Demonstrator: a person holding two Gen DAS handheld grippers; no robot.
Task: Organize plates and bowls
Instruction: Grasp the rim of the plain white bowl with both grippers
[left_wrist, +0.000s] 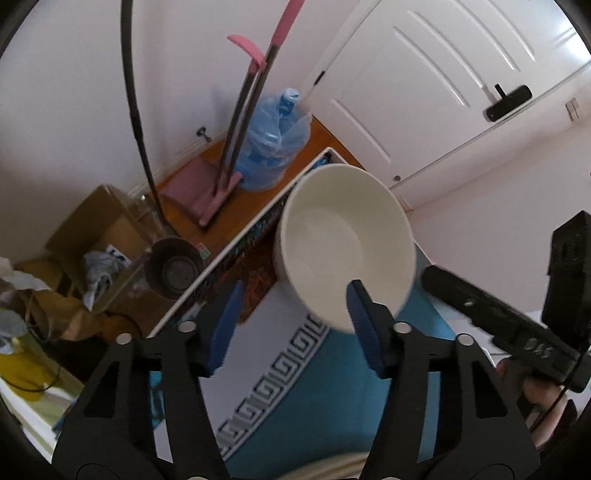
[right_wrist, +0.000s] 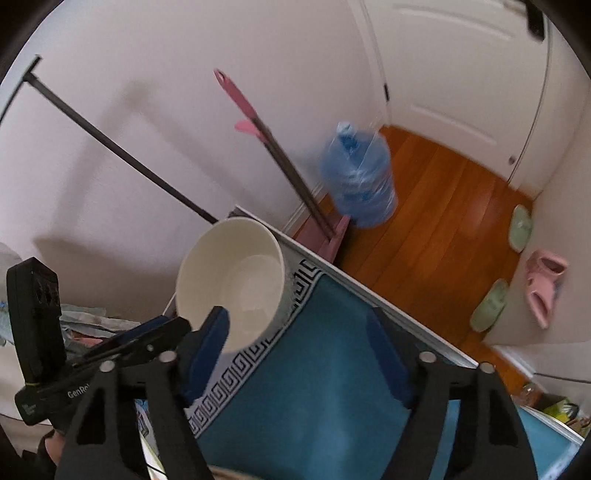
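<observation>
A white bowl (left_wrist: 343, 243) stands on the blue table mat (left_wrist: 314, 387) near the table's far edge. It also shows in the right wrist view (right_wrist: 236, 280). My left gripper (left_wrist: 291, 317) is open, its right pad at the bowl's near rim and nothing between the pads. My right gripper (right_wrist: 299, 339) is open and empty; its left pad overlaps the bowl's near rim in view. The left gripper's body (right_wrist: 110, 354) shows at the left of the right wrist view, and the right gripper's body (left_wrist: 517, 325) shows at the right of the left wrist view. A pale rim (left_wrist: 332, 467) shows at the bottom edge.
The table edge (right_wrist: 369, 288) drops to a wooden floor (right_wrist: 424, 240) with a blue water jug (right_wrist: 358, 184), a pink mop (right_wrist: 332, 229) and slippers (right_wrist: 543, 280). A cardboard box (left_wrist: 96, 236) and a dark pot (left_wrist: 173, 266) sit left of the table.
</observation>
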